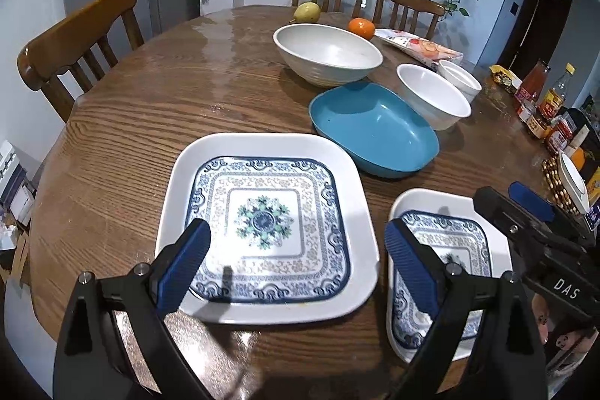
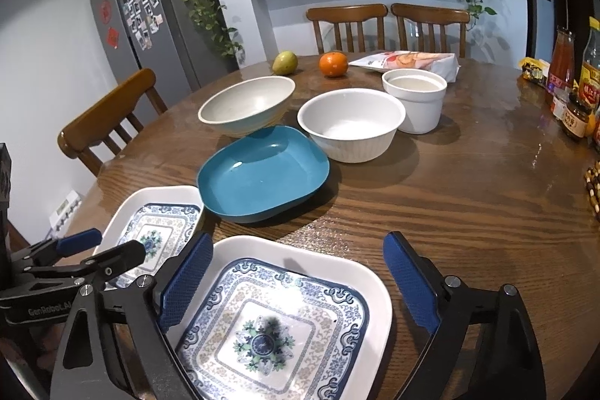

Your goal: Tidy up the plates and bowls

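I see two square white plates, the larger [image 1: 266,227] and the smaller [image 2: 277,321], each with a blue scrollwork border and a green-blue floral medallion. Beyond sits a plain teal oval dish [image 2: 262,175], three white bowls, an orange fruit [image 2: 333,64], on brown grained wood table [image 2: 468,197].

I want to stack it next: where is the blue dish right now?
The teal-blue rounded-square dish sits mid-table, just beyond both patterned square plates, in front of the big cream bowl and beside the white ribbed bowl.
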Demonstrator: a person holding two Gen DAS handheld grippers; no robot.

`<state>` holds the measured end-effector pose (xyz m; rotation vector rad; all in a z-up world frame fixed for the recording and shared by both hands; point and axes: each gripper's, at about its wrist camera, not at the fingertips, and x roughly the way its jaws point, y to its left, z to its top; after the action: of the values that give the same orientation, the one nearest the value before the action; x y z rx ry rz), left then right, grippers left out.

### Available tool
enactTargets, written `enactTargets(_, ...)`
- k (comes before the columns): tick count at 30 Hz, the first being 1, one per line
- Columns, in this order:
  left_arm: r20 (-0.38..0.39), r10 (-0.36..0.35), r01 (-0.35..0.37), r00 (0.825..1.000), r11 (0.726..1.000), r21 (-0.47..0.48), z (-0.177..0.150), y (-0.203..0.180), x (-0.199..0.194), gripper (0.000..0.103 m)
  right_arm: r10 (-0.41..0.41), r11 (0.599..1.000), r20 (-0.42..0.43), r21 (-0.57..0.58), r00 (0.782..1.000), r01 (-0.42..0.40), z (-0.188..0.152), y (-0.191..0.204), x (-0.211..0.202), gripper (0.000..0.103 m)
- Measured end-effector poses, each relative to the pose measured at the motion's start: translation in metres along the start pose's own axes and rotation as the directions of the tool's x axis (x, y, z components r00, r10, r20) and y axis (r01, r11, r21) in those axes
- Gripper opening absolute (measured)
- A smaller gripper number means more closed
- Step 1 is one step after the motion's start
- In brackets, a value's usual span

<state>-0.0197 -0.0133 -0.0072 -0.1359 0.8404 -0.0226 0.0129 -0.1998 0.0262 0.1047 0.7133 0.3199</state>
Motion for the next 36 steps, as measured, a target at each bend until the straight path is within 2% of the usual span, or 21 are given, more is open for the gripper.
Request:
enactTargets(2,-0.001,-0.010,0.010,1.000,1.000,0.017,-0.003,-0.005,-0.003,0.090,0.006,1.000,0.009,-0.006,1.000,-0.006,-0.003,0.002,-0.004,0.090)
enactTargets(4,0.001,-0.020,0.020,1.000,0.999,0.038,-0.006,-0.010,-0.005,0.088,0.005,1.000,0.015,-0.011,1.000,-0.005,-0.003,0.004,-0.007,0.078)
enactTargets(9,0.006,-0.058,0.057,0.998,0.997,0.049,-0.010,-0.019,-0.011,0.088,-0.004,1.000,0.005,-0.012,1.000,0.004,-0.005,0.004,-0.012,0.075)
enactTargets(11,0.009,-0.066,0.065,0.998,0.996,0.057,-0.012,-0.022,-0.012,0.088,-0.001,1.000,0.009,0.000,1.000,0.001,-0.007,0.002,-0.017,0.075)
enactTargets(14,-0.008,-0.095,0.095,0.995,0.994,0.053,-0.015,-0.027,-0.011,0.081,-0.009,1.000,0.014,0.025,1.000,0.009,-0.009,-0.005,-0.021,0.075)
enactTargets(18,-0.050,-0.143,0.145,0.988,0.988,0.044,-0.020,-0.034,-0.007,0.080,-0.013,0.998,-0.009,0.066,1.000,0.013,-0.011,-0.017,-0.024,0.075)
enactTargets(22,-0.070,-0.164,0.169,0.984,0.983,0.076,-0.025,-0.046,-0.006,0.080,-0.030,0.996,-0.023,0.085,0.999,0.032,-0.014,-0.024,-0.026,0.075)
enactTargets(26,-0.119,-0.190,0.201,0.975,0.975,0.094,-0.031,-0.056,-0.001,0.080,-0.014,0.994,-0.049,0.106,0.999,0.019,-0.018,-0.028,-0.024,0.075)
enactTargets(36,-0.155,-0.211,0.233,0.965,0.963,0.135,-0.038,-0.070,-0.002,0.080,0.014,0.989,-0.089,0.147,0.996,0.000,-0.026,-0.035,-0.016,0.075)
